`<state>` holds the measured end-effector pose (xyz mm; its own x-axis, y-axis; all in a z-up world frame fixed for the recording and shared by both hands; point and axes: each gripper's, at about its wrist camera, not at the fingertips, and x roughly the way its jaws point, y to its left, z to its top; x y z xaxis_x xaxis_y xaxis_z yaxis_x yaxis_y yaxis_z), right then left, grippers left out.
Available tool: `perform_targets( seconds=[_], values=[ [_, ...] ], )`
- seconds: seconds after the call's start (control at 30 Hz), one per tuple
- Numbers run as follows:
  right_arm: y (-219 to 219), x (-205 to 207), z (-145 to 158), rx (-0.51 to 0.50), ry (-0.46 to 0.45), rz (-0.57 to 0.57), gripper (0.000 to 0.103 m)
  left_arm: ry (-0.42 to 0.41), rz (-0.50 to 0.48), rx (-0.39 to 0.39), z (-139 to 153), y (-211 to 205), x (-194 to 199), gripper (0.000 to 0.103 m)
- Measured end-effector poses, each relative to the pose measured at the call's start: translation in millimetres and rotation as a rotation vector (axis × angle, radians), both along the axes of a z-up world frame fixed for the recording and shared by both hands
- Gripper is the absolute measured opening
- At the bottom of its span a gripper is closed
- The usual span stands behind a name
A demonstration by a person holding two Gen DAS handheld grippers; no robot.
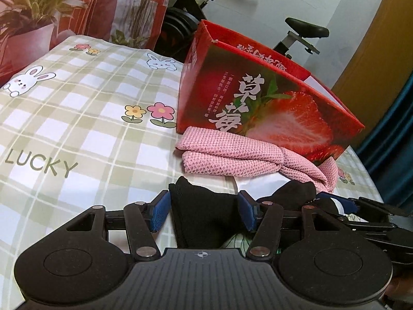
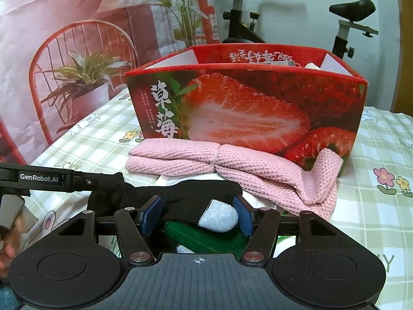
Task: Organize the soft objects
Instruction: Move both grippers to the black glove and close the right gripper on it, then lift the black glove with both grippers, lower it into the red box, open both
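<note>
A black sock [image 1: 204, 214] fills the gap between my left gripper's [image 1: 204, 211] blue pads, which press on its cuff end. In the right wrist view the same black sock [image 2: 180, 199] runs across the bed to its white toe [image 2: 219, 217]. The toe lies between the parted pads of my right gripper [image 2: 197, 215], and the left pad stands clear of the fabric. A green sock [image 2: 206, 237] lies underneath. A folded pink knitted cloth [image 2: 232, 165] rests against the red strawberry box [image 2: 245, 103], just beyond both grippers.
The open-topped box [image 1: 258, 98] stands on a checked bunny bedsheet [image 1: 77, 129] and holds a few items. White fabric [image 2: 258, 199] lies under the socks. An exercise bike [image 2: 343, 33] stands behind the bed. A printed curtain [image 2: 77, 38] hangs at the back left.
</note>
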<state>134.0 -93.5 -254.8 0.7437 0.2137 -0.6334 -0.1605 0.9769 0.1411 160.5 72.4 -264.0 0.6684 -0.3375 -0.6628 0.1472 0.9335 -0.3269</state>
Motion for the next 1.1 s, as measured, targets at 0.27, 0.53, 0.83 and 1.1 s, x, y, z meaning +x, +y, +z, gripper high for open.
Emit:
perform_targets(
  seconds=[0.27,0.53,0.83,1.1],
  values=[
    [5.1,7.4,-1.9,-0.037,0.004,0.022,0.065,0.020,0.046,-0.041,3.8,8.6,-1.9,0.060],
    [14.6,25.4,-2.0,-0.068,0.032,0.060,0.064,0.041,0.008,-0.064,-2.5,3.4,-1.2,0.059],
    [19.9,-0.1,-2.1,-0.043,-0.007,0.101,0.033,0.037,-0.029,-0.070,-6.3,-1.7,-2.6,0.046],
    [17.7,-8.2,-1.4,-0.024,-0.031,0.097,0.022,0.054,-0.022,-0.105,-13.8,3.2,1.5,0.046]
  ],
)
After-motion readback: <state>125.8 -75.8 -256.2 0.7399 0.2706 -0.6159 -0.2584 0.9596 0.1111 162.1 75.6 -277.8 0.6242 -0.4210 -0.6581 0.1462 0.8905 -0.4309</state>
